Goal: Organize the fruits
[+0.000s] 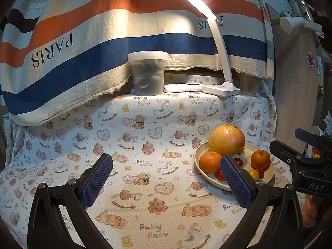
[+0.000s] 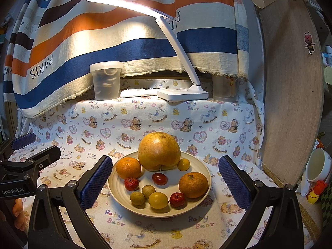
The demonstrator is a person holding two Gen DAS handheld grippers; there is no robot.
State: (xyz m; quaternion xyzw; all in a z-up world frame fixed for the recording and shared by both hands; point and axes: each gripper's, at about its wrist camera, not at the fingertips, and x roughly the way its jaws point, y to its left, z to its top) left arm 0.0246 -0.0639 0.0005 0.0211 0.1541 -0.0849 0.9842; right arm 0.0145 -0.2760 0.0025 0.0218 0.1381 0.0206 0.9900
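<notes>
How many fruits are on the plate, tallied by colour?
On the plate:
Large yellow-orange grapefruit: 1
Orange mandarins: 2
Small red fruits: 3
Small yellow fruits: 2
Small olive-brown fruits: 2
Total: 10

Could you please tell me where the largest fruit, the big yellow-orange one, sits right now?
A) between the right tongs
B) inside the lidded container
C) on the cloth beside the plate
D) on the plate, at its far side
D: the large fruit rests on the far side of the plate, behind the smaller fruits, while both tongs are open and empty.
</notes>
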